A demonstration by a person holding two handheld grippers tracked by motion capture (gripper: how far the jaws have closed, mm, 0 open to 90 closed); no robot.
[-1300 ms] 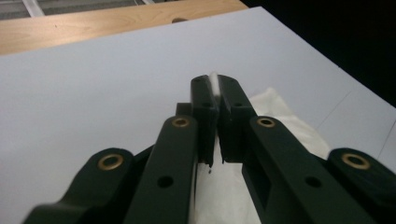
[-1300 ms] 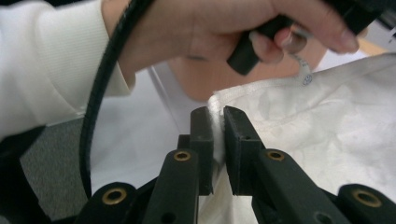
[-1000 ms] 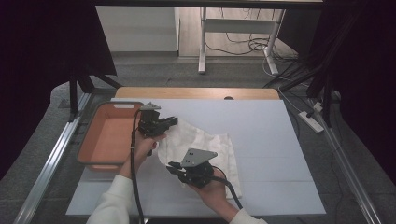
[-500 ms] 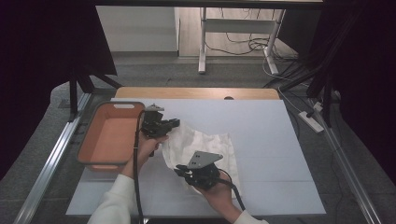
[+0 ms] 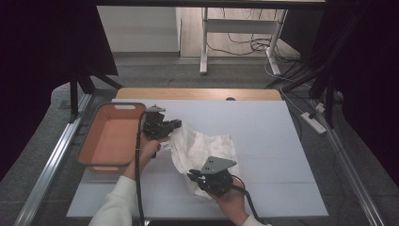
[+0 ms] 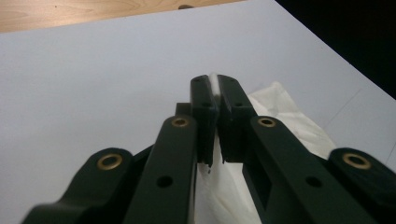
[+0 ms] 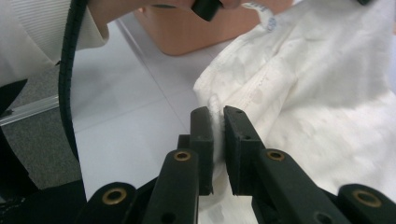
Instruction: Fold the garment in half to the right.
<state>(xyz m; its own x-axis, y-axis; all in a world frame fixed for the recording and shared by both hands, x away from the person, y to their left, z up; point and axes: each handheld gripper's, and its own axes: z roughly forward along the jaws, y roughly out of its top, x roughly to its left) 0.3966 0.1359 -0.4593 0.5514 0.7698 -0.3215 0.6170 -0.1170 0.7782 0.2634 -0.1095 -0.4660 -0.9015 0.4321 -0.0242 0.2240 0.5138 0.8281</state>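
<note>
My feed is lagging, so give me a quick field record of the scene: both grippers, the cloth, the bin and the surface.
left gripper: shut on the white cloth, at its far-left edge, beside the bin
right gripper: shut on the white cloth, at its near edge
white cloth: crumpled, stretched between the two grippers, partly lying on the table
orange bin: at the table's left, nothing visible inside
table: white sheet over a wooden top
cloth tag: small label near the left hand, print unreadable

An empty orange plastic basin with a grey rim (image 5: 109,141) sat at the left edge of the white tabletop (image 5: 263,132); a wooden strip (image 5: 197,93) ran along the far edge.
</note>
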